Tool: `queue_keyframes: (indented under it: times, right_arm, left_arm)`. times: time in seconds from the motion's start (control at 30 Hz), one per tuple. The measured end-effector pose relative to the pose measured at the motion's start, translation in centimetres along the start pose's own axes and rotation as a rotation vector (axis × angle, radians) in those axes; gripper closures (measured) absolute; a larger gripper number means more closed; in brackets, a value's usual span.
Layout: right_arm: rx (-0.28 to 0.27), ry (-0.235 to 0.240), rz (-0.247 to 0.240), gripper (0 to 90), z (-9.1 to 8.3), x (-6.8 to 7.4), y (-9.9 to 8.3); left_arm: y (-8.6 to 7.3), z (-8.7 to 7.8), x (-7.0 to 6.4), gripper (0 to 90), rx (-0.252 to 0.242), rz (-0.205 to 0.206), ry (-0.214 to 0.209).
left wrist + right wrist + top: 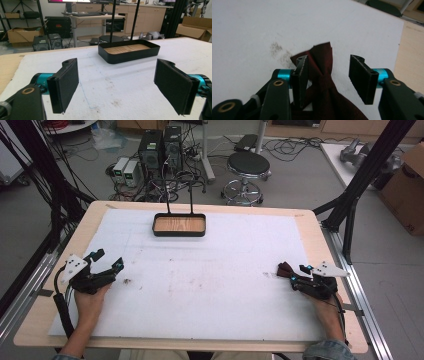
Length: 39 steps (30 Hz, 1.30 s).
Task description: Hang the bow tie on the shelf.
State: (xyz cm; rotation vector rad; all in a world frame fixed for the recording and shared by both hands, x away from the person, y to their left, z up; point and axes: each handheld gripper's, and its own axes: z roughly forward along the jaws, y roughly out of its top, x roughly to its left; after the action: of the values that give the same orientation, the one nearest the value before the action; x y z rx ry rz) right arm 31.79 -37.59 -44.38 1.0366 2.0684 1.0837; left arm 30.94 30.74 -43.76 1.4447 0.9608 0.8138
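cloth (322,82), a dark maroon piece, lies bunched on the white mat (210,285) at about 4 o'clock of the table as the high view has it, just in front of the right gripper (298,274). in the right gripper view it is pinched into a narrow waist with a flared corner fanning out beyond, toward 12 o'clock of that view. it reads as thin, soft and very light, likely to drape and slide rather than keep any shape, and not fragile. the gathered waist looks like the best place to take hold, since the folds are stacked there and a bite would catch several layers; a grab at the loose corner would probably lift one layer and let the rest trail.

the right gripper's jaws stand apart, one on each side of the cloth: the pad at 9 o'clock looks to be touching or just beside the fabric, the pad at 3 o'clock is clear of it, so nothing is gripped yet.

the left gripper (107,262) sits near 8 o'clock of the table, jaws spread wide and holding nothing, above bare mat.

a black tray (179,233) with a wood-coloured floor stands at 12 o'clock, well apart from the cloth.
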Motion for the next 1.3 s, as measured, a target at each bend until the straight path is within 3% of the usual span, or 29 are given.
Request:
queue_keyframes:
  times: [0.03,0.1,0.27,0.33,0.43,0.67,0.7,0.8,1.0,1.3]
  right_arm:
    - [0.039,0.001,-0.029,55.8,0.3,0.1,0.0]
    - [0.068,0.005,-0.046,60.3,0.5,0.1,0.0]
    - [0.099,0.005,-0.073,69.4,0.8,0.3,0.0]
    - [0.089,0.005,-0.061,75.0,0.6,0.3,0.1]
    - [0.073,0.013,-0.029,75.5,0.2,0.2,0.4]
    - [0.033,0.021,-0.027,75.7,-0.4,0.8,1.6]
    - [0.001,0.028,-0.030,75.8,-0.4,1.2,2.5]
    - [-0.024,0.039,-0.037,75.8,-0.3,1.4,3.3]
    - [-0.034,0.071,-0.071,75.8,0.1,2.6,6.2]
    - [-0.099,0.140,-0.097,75.8,1.6,4.7,11.3]
  left_arm:
    - [0.0,0.0,0.0,20.2,-0.001,-0.001,0.001]
    - [0.0,0.0,0.0,20.3,0.001,-0.002,0.003]
    - [0.0,0.0,0.0,20.3,0.001,-0.003,0.002]
    - [0.0,0.0,0.0,20.3,0.001,-0.004,0.004]
    - [0.0,0.1,0.0,20.4,-0.002,-0.004,0.009]
    - [0.0,0.2,0.0,20.3,0.001,-0.013,0.004]
    - [0.0,0.2,0.0,20.2,0.001,-0.013,0.003]
    - [0.0,0.2,0.0,20.2,-0.002,-0.012,0.001]
    - [0.0,0.2,-0.1,20.3,-0.003,-0.006,-0.001]
    - [0.0,0.2,0.0,20.1,-0.001,-0.019,0.006]
